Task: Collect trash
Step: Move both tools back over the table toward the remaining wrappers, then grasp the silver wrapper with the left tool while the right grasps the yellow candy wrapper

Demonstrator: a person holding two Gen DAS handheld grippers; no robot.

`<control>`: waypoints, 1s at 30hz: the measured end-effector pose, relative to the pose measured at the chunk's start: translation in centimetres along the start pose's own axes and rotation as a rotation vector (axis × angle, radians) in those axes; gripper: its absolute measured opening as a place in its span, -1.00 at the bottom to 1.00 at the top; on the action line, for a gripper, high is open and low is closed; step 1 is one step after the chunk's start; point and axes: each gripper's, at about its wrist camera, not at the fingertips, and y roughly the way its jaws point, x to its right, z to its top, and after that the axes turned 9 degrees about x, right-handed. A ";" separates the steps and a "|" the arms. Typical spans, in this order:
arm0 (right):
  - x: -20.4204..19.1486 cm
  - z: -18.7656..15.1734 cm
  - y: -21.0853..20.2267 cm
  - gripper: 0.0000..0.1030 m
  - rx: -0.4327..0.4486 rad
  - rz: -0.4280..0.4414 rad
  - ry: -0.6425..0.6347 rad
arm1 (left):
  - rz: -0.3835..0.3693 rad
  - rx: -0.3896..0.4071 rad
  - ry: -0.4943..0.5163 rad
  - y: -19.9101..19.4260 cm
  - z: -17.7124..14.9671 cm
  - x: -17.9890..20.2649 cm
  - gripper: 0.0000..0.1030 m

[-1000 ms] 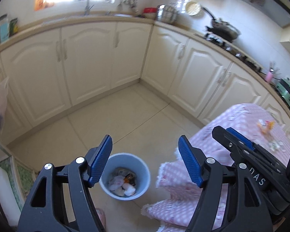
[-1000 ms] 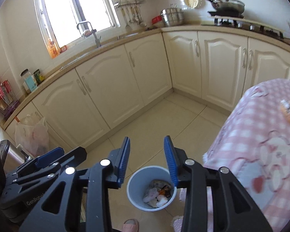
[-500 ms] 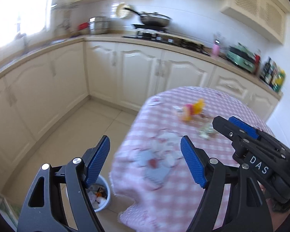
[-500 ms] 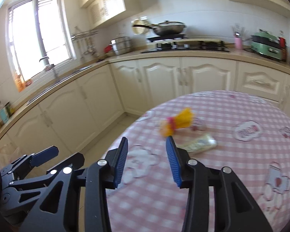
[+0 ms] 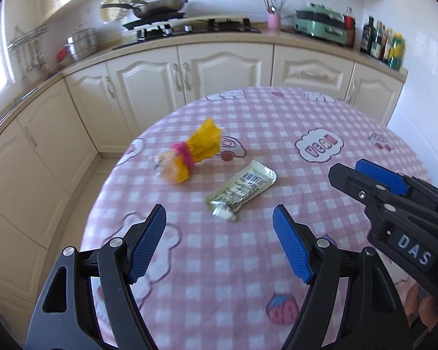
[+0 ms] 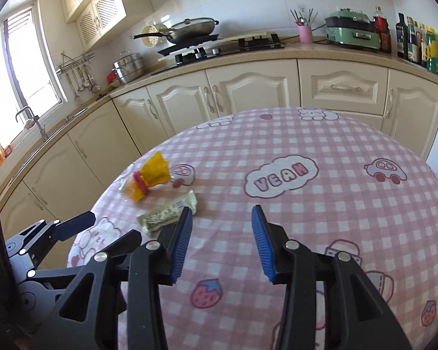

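Observation:
A pale green printed wrapper (image 5: 242, 189) lies on the pink checked tablecloth (image 5: 248, 277), and a crumpled yellow and pink wrapper (image 5: 191, 154) lies just beyond it to the left. My left gripper (image 5: 219, 227) is open and empty, hovering just short of the green wrapper. My right gripper (image 6: 222, 233) is open and empty above the table, to the right of the green wrapper (image 6: 168, 214) and the yellow wrapper (image 6: 149, 176). The right gripper's body (image 5: 394, 204) shows at the right of the left wrist view.
Cream kitchen cabinets (image 6: 248, 87) curve behind the round table. The counter holds a hob with a pan (image 6: 189, 29), a pink utensil cup (image 6: 305, 33), a green appliance (image 6: 353, 33) and several bottles (image 6: 417, 43). A sink with a tap (image 6: 29, 119) is at the left.
Both grippers have swung from the blue bin on the floor up and right over the table. The two wrappers are now close ahead. Both grippers stayed open.

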 end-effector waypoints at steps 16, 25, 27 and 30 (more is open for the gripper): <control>1.4 -0.1 3.4 -0.13 -0.065 0.013 0.047 | -0.104 -0.074 -0.004 5.4 0.6 1.1 -0.39; 0.8 -0.1 3.2 -0.13 -0.048 -0.010 0.025 | -0.146 -0.038 -0.051 4.5 0.7 0.5 -0.71; 0.3 0.1 3.0 -0.13 -0.041 -0.005 0.018 | -0.146 -0.027 -0.071 3.9 0.7 -0.1 -0.72; -0.7 0.4 2.9 -0.13 -0.041 0.016 0.013 | -0.151 0.002 -0.104 2.6 0.5 -1.4 -0.74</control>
